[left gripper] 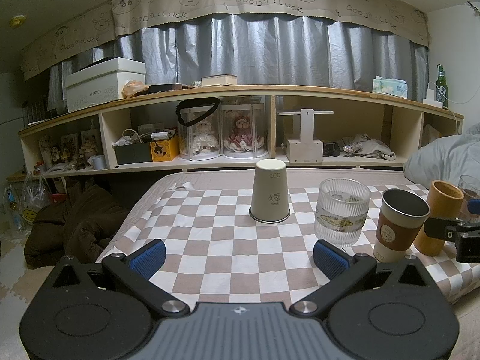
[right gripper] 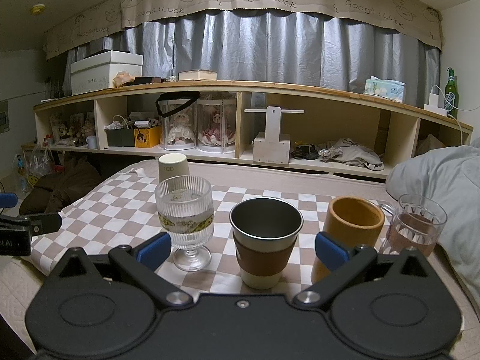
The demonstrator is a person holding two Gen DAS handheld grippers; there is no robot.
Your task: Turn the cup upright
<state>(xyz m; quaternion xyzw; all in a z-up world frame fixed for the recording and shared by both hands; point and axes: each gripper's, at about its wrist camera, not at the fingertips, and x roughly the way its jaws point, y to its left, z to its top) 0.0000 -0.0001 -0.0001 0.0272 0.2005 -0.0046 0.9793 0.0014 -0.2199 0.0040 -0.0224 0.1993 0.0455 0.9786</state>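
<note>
checkered cloth [left gripper: 228, 240] holds the upturned cup [left gripper: 269, 195] at my 12 o'clock; my left gripper [left gripper: 239, 255] and right gripper [right gripper: 242, 249] both gape wide, empty.

ribbed glass [right gripper: 183, 210] | sleeved steel cup [right gripper: 265, 241] | bamboo cup [right gripper: 354, 225] | glass mug [right gripper: 415, 225], contents possibly tea | checkered cloth [left gripper: 228, 240]

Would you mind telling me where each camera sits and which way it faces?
Left wrist: behind the open left tongs, facing the upside-down cream cup; right tongs at the right edge.
Right wrist: behind the open right tongs, facing the sleeved steel cup.
Shared: ribbed glass, checkered cloth, shelf.
</note>
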